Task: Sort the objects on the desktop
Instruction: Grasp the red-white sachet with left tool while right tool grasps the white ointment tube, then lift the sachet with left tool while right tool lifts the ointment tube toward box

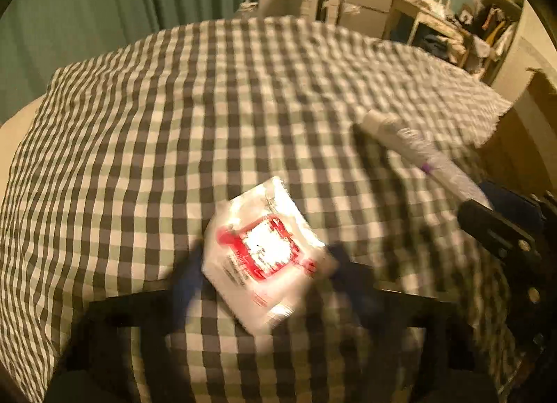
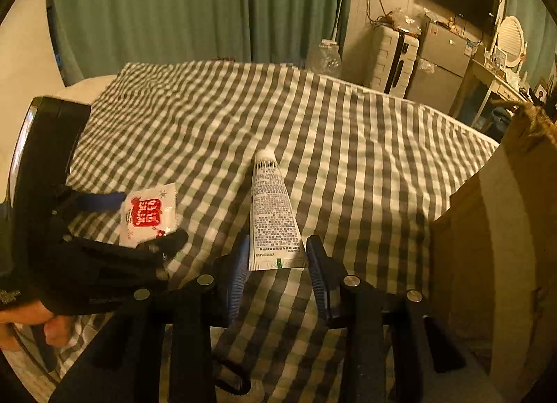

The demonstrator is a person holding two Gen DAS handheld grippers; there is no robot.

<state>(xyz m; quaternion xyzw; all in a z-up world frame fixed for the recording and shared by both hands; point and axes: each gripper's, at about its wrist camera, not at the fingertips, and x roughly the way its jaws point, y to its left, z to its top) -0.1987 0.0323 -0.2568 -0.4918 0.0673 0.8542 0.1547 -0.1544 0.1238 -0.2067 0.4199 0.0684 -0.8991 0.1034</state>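
White tube [image 2: 275,208] in right gripper [image 2: 278,263]

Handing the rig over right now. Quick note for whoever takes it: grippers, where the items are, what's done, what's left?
Left gripper: fingers either side of the white-and-red packet; grip unclear through blur.
Right gripper: pads against the crimped end of the white tube, cap pointing away.
Both items sit on the checked cloth.
Cardboard box stands to the right.
Done: nothing visibly sorted.
Left: lift both and place them, probably in the box.
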